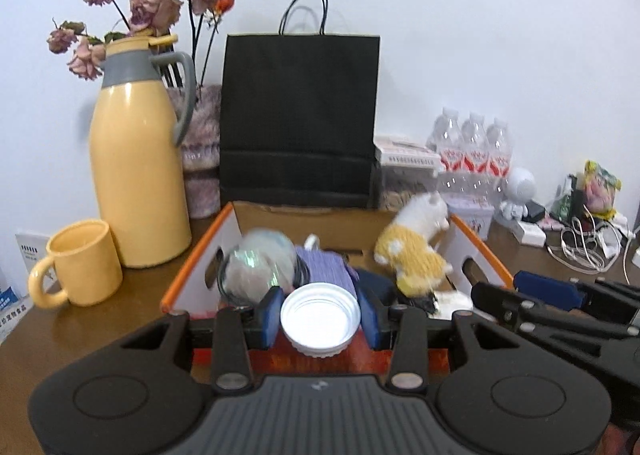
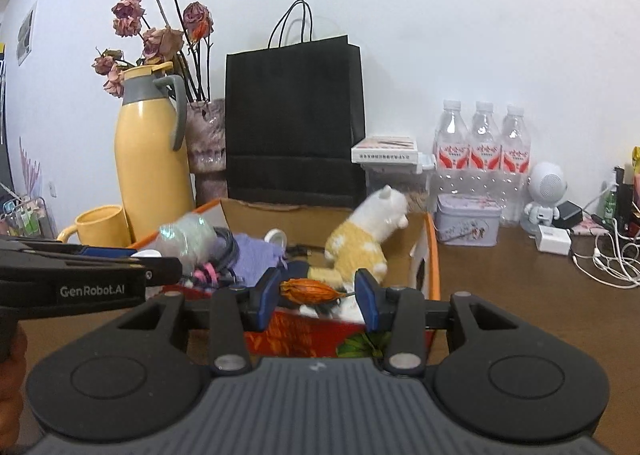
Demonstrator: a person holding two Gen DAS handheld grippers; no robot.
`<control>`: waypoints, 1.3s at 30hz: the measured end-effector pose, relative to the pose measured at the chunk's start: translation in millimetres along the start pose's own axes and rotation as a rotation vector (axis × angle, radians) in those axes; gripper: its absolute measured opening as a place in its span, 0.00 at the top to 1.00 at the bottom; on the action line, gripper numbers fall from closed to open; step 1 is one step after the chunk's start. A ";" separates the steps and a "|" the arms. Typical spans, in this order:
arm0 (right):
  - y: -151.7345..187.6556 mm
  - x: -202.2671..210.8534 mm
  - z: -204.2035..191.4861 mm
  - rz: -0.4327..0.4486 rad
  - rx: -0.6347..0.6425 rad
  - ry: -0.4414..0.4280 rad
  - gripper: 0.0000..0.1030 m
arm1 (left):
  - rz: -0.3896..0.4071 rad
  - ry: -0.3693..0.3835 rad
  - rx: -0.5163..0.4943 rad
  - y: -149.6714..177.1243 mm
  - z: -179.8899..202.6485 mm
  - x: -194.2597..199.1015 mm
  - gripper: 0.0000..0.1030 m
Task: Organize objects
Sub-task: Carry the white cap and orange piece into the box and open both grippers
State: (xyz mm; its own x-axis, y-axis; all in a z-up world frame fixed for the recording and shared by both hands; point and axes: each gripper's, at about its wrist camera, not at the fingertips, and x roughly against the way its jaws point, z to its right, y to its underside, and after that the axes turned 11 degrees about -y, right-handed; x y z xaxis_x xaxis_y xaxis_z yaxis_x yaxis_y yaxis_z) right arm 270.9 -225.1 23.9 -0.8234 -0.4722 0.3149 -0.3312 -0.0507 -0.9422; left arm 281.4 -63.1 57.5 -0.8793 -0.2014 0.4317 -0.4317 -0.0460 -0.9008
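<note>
My left gripper (image 1: 320, 311) is shut on a white round lid (image 1: 319, 318), its blue pads pressing both sides, just above the near edge of a cardboard box (image 1: 200, 255) with orange rims. My right gripper (image 2: 316, 291) is shut on an orange dried pod (image 2: 310, 291) over the same box (image 2: 432, 251). Inside the box lie a clear shiny ball (image 1: 256, 267), a purple cloth (image 1: 324, 269) and a yellow-and-white plush toy (image 1: 416, 247). The right gripper (image 1: 500, 287) also shows at the right of the left wrist view. The left gripper (image 2: 160, 263) enters the right wrist view from the left.
Behind the box stand a black paper bag (image 1: 300, 115), a yellow jug (image 1: 140, 175), a yellow mug (image 1: 80, 263) and a vase of dried roses (image 2: 206, 143). To the right are water bottles (image 2: 484, 151), a tin (image 2: 468, 223), a white robot figure (image 2: 546, 191) and tangled cables (image 2: 608, 259).
</note>
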 end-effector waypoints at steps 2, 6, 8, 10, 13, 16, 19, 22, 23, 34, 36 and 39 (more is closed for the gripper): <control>-4.8 -7.8 -1.5 0.003 0.004 -0.001 0.59 | 0.012 0.002 0.015 -7.0 -3.2 -5.5 0.62; -12.9 -26.3 -3.1 0.004 0.007 0.000 0.59 | 0.025 0.006 0.042 -18.9 -9.4 -20.0 0.62; -16.5 -36.1 -2.9 0.008 0.010 0.000 0.59 | 0.027 0.001 0.043 -23.6 -11.6 -28.3 0.62; -20.9 -46.1 -1.2 0.011 0.010 0.004 0.59 | 0.032 -0.004 0.040 -28.3 -13.3 -36.9 0.62; -26.0 -59.9 1.6 0.015 0.009 0.007 0.59 | 0.040 -0.016 0.033 -33.5 -14.0 -50.7 0.62; -30.0 -72.9 5.0 0.011 0.014 0.011 0.59 | 0.040 -0.021 0.024 -38.3 -13.2 -65.5 0.62; -32.3 -84.6 9.7 0.004 0.016 0.014 0.59 | 0.042 -0.024 0.006 -42.4 -9.3 -79.6 0.62; -33.4 -95.9 14.1 -0.010 0.019 0.019 0.59 | 0.035 -0.020 -0.010 -43.6 -6.4 -92.2 0.62; -33.6 -99.1 15.6 -0.013 0.019 0.019 0.59 | 0.032 -0.020 -0.017 -43.7 -5.2 -96.5 0.62; -29.0 -115.9 23.6 -0.056 0.022 0.032 0.59 | 0.023 -0.016 -0.052 -42.2 -0.3 -112.1 0.62; -28.0 -116.3 23.2 -0.061 0.023 0.033 0.59 | 0.024 -0.021 -0.061 -41.8 0.6 -110.5 0.62; -26.6 -115.5 23.6 -0.070 0.022 0.032 0.50 | 0.022 -0.026 -0.071 -42.0 1.0 -109.0 0.60</control>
State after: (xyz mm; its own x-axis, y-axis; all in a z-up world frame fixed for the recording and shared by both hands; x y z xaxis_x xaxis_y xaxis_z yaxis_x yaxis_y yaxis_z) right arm 385.8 -189.9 9.9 -0.8128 -0.4385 0.3834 -0.3788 -0.1022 -0.9198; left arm 395.6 -40.2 48.2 -0.8837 -0.2266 0.4096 -0.4263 0.0283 -0.9041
